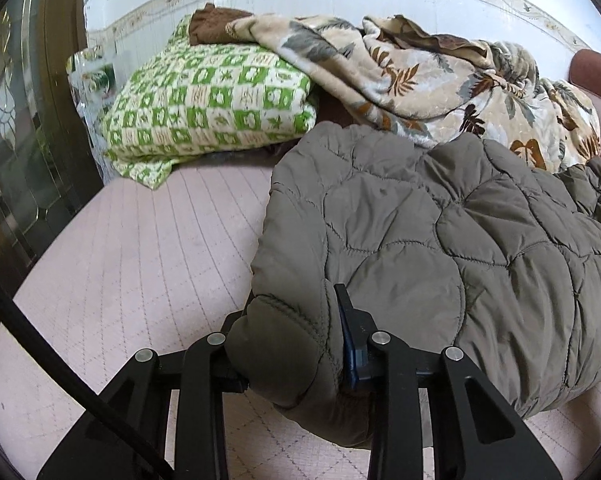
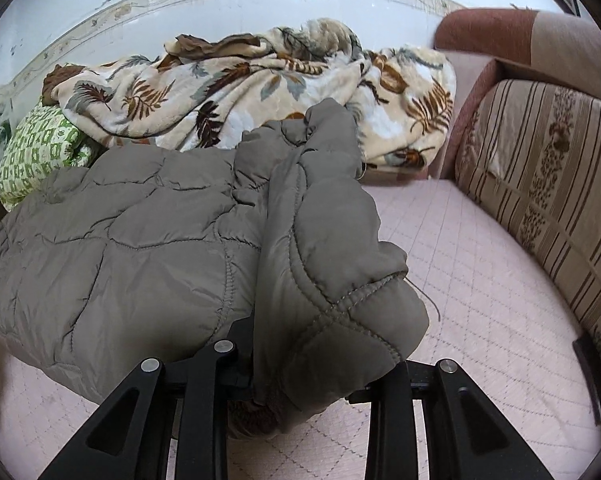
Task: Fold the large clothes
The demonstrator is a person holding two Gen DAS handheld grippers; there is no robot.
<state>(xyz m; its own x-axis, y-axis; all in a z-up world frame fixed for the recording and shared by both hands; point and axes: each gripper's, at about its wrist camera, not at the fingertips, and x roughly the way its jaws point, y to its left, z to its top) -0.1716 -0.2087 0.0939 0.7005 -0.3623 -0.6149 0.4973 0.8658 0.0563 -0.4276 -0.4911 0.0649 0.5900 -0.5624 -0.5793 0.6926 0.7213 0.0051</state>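
On pink bed [image 1: 140,248], both grippers, left [image 1: 296,344] and right [image 2: 312,364], clamp jacket [image 1: 440,240] hem; blanket [image 1: 420,80] at 12 o'clock.

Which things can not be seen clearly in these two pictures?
- Left wrist view: the left gripper has one finger buried under the quilted jacket.
- Right wrist view: both fingers of the right gripper are covered by the jacket's bunched edge.
- Left wrist view: the brown cloth is mostly hidden by the leaf-print blanket.
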